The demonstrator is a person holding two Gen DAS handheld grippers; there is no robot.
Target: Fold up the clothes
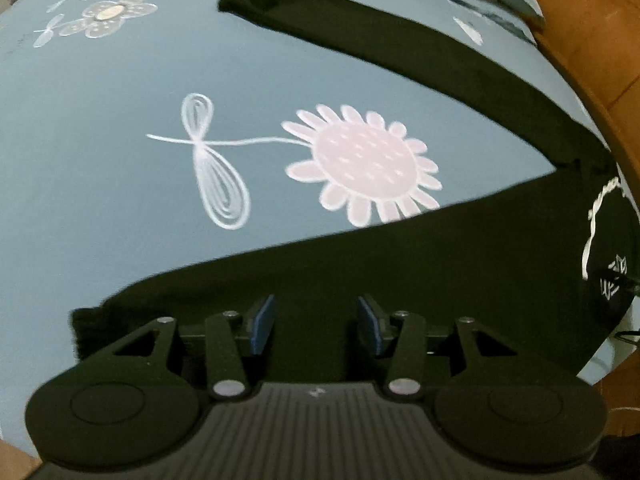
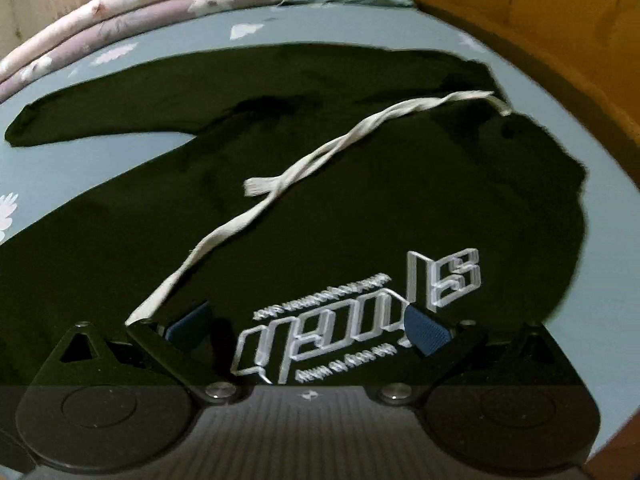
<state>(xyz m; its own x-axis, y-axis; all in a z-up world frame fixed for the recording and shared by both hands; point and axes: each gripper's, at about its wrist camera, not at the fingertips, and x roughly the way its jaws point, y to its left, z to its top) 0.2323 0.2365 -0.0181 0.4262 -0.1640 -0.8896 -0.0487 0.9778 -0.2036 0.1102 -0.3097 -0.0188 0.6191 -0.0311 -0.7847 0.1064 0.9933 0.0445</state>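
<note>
A black hoodie [image 1: 400, 256] lies spread on a blue-grey flowered bedsheet [image 1: 100, 152]. One long sleeve [image 1: 400, 48] stretches away toward the far left. My left gripper [image 1: 316, 304] hovers over the hoodie's near edge, open, its blue pads [image 1: 264, 324] apart with only flat cloth below. In the right wrist view the hoodie [image 2: 400, 184] shows a white chest print [image 2: 456, 276], and a white drawstring [image 2: 280, 196] runs slantwise over it. My right gripper [image 2: 308, 320] stands wide open just above that print, holding nothing.
Folded pink and lilac quilts [image 2: 120, 12] are stacked at the bed's far left. Orange-brown wood [image 2: 560, 40] borders the bed on the right, also seen in the left wrist view [image 1: 600, 40]. Bare sheet with a large flower [image 1: 360, 160] lies between sleeve and body.
</note>
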